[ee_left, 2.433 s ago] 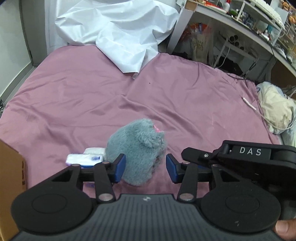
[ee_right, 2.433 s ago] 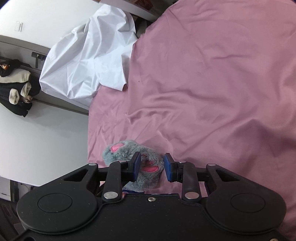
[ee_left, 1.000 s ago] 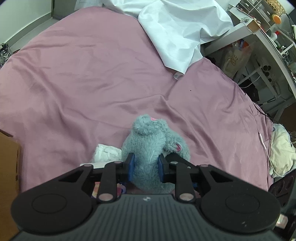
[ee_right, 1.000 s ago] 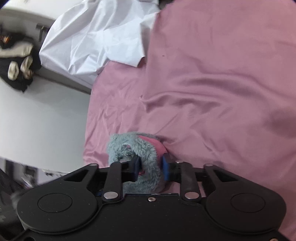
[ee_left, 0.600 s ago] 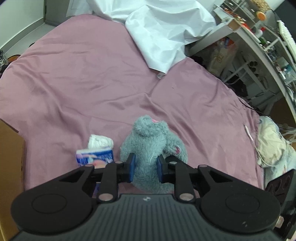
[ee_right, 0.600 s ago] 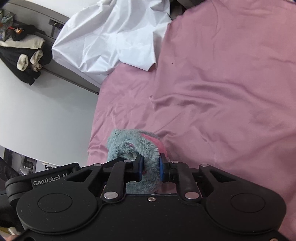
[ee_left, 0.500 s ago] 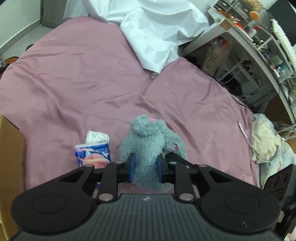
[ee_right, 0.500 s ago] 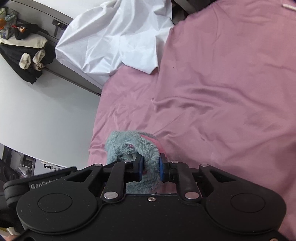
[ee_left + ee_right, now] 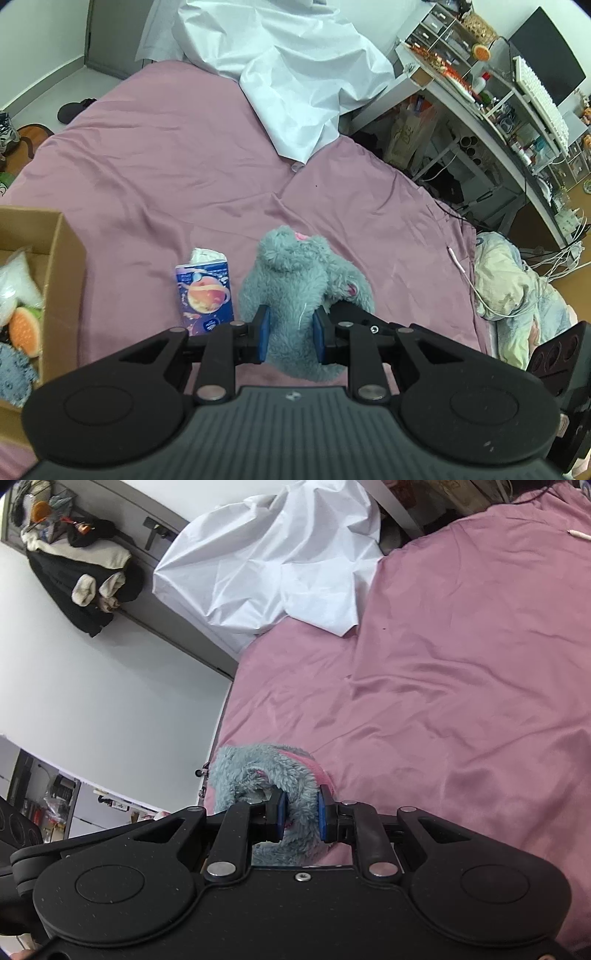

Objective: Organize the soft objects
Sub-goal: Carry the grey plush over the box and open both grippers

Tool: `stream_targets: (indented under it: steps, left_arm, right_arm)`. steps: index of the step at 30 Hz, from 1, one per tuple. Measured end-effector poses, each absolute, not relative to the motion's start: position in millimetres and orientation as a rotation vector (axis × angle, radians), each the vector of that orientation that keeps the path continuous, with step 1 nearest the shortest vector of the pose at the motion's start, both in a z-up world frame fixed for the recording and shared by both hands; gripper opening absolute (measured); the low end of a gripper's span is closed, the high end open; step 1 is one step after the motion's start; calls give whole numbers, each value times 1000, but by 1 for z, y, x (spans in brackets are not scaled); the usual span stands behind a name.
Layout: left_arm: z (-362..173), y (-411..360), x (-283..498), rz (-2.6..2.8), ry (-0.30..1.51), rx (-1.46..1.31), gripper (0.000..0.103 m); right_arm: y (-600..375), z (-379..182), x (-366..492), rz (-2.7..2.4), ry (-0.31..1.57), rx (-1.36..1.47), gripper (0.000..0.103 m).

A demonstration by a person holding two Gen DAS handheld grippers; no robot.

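Note:
A grey plush toy [image 9: 295, 273] with pink ears is held up above the purple bedsheet [image 9: 166, 166]. My left gripper [image 9: 290, 334] is shut on its body. My right gripper [image 9: 301, 818] is shut on one of its ears, which shows as grey and pink fur in the right wrist view [image 9: 266, 775]. The right gripper's fingers [image 9: 354, 314] reach in from the right in the left wrist view. A cardboard box [image 9: 62, 258] at the left edge holds several soft items.
A blue tissue pack [image 9: 205, 291] lies on the sheet just left of the toy. A white sheet [image 9: 288, 81] is heaped at the far side. A cluttered desk [image 9: 498, 110] stands at the right, with bedding [image 9: 513, 295] beside the bed.
Both grippers closed on the plush toy and lifted it off the sheet. The view has risen, so the tissue pack and the cardboard box now show.

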State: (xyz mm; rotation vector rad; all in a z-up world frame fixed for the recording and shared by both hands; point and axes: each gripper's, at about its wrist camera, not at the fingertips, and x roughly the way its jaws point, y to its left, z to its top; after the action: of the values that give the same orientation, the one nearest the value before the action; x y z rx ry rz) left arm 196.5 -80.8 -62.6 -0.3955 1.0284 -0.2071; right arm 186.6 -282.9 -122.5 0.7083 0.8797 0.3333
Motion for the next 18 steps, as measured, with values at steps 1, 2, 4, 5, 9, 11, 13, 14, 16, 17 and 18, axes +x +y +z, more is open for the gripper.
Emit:
stream_targets:
  steps: [1, 2, 4, 5, 9, 11, 13, 14, 16, 17, 18]
  left_arm:
    - [-60, -79, 193, -206, 1024, -400, 23]
    - [-57, -76, 190, -206, 1019, -405, 23]
    - [-50, -70, 183, -204, 1005, -411, 23]
    - [-48, -67, 180, -202, 999, -415, 23]
    - [-39, -52, 168, -190, 977, -435, 23]
    - [-35, -44, 162, -183, 968, -443, 23]
    - [-32, -36, 157, -175, 959, -452, 23]
    - [-30, -32, 155, -171, 955, -458, 23]
    - [-27, -24, 150, -165, 946, -467, 23]
    - [-26, -20, 147, -162, 941, -472, 23]
    - [-25, -16, 144, -160, 937, -477, 23]
  right_arm:
    - [-281, -119, 184, 338, 876, 703, 17]
    - [-279, -116, 182, 342, 873, 699, 17]
    - [-274, -110, 178, 354, 866, 687, 17]
    - [-272, -107, 177, 361, 863, 683, 17]
    - [-259, -96, 170, 389, 857, 667, 17]
    - [-251, -92, 169, 400, 855, 655, 17]
    - [-243, -87, 167, 410, 855, 642, 17]
    - [-239, -85, 166, 415, 855, 636, 17]
    - [-231, -81, 163, 426, 856, 623, 17]
    - [-227, -79, 162, 430, 856, 619, 17]
    - [-223, -77, 161, 434, 857, 612, 17]
